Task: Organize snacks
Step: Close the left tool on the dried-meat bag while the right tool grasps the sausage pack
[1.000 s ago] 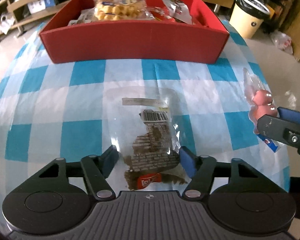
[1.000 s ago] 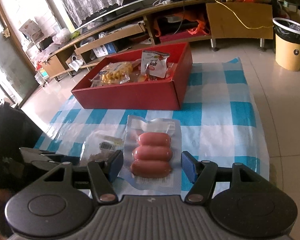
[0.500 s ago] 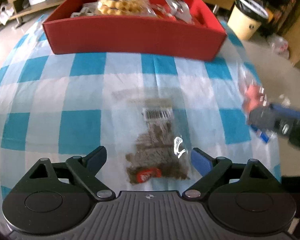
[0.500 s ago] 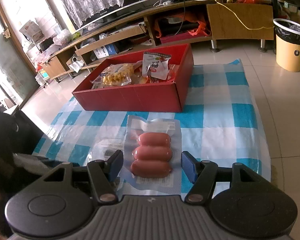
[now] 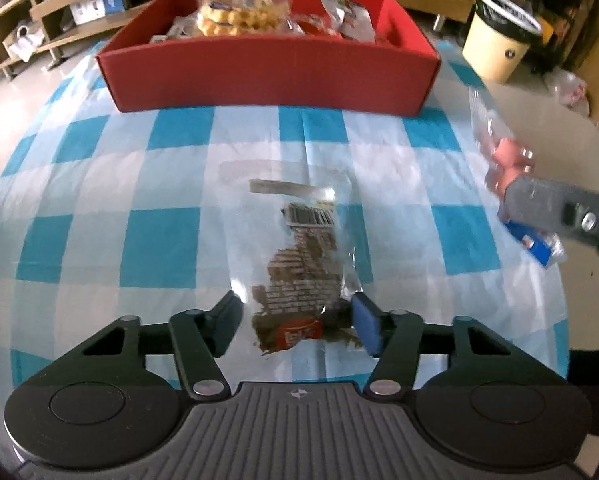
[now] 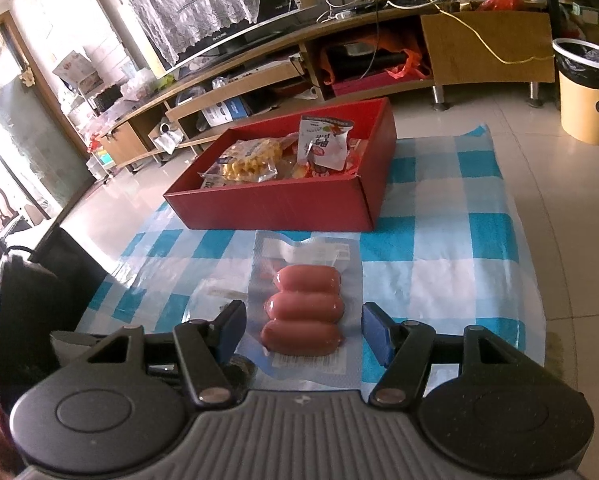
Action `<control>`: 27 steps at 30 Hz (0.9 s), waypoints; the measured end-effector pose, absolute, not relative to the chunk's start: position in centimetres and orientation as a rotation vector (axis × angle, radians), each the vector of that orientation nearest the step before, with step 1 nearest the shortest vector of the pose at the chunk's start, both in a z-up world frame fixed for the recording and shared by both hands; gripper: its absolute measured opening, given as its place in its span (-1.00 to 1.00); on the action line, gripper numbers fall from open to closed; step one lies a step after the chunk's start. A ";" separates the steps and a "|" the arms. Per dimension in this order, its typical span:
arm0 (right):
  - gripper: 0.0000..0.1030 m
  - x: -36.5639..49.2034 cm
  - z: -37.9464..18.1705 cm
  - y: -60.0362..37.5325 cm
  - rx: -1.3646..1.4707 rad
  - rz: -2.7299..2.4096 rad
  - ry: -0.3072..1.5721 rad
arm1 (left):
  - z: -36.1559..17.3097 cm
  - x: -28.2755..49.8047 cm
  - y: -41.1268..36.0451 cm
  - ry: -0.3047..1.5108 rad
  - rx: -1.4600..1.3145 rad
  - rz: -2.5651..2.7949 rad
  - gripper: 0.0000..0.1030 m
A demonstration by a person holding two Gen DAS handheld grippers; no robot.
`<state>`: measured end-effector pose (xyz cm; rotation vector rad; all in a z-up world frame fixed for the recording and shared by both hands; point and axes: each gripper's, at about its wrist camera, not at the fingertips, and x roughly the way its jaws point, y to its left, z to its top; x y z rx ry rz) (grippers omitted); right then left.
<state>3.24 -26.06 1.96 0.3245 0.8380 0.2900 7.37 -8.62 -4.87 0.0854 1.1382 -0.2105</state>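
Left claw (image 5: 295,322) closing round clear snack bag (image 5: 299,256) at lower centre; right claw (image 6: 303,330) released, straddling sausage pack (image 6: 303,308).

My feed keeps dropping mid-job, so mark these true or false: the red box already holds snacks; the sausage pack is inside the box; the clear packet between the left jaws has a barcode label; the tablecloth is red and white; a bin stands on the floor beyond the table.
1. The red box already holds snacks: true.
2. The sausage pack is inside the box: false, it lies on the cloth between the right gripper jaws.
3. The clear packet has a barcode label: true.
4. The tablecloth is red and white: false, blue and white.
5. A bin stands on the floor: true.
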 end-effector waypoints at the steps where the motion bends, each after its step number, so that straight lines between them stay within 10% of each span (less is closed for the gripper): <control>1: 0.21 3.3 2.0 -26.0 0.323 0.292 0.838 | -4.7 7.5 -8.5 1.137 0.072 -0.211 0.18; 5: 0.21 3.4 1.9 -25.9 0.322 0.295 0.839 | -4.3 7.6 -7.9 1.136 0.053 -0.220 0.17; 9: 0.21 3.4 2.0 -25.9 0.325 0.299 0.835 | -5.2 7.4 -8.5 1.147 0.107 -0.191 0.76; 15: 0.22 3.2 2.3 -26.1 0.343 0.316 0.830 | -7.0 5.2 -11.5 1.121 0.324 -0.176 0.98; 27: 0.22 2.5 3.0 -26.8 0.365 0.340 0.805 | -3.9 5.8 -9.6 1.087 0.215 -0.187 0.05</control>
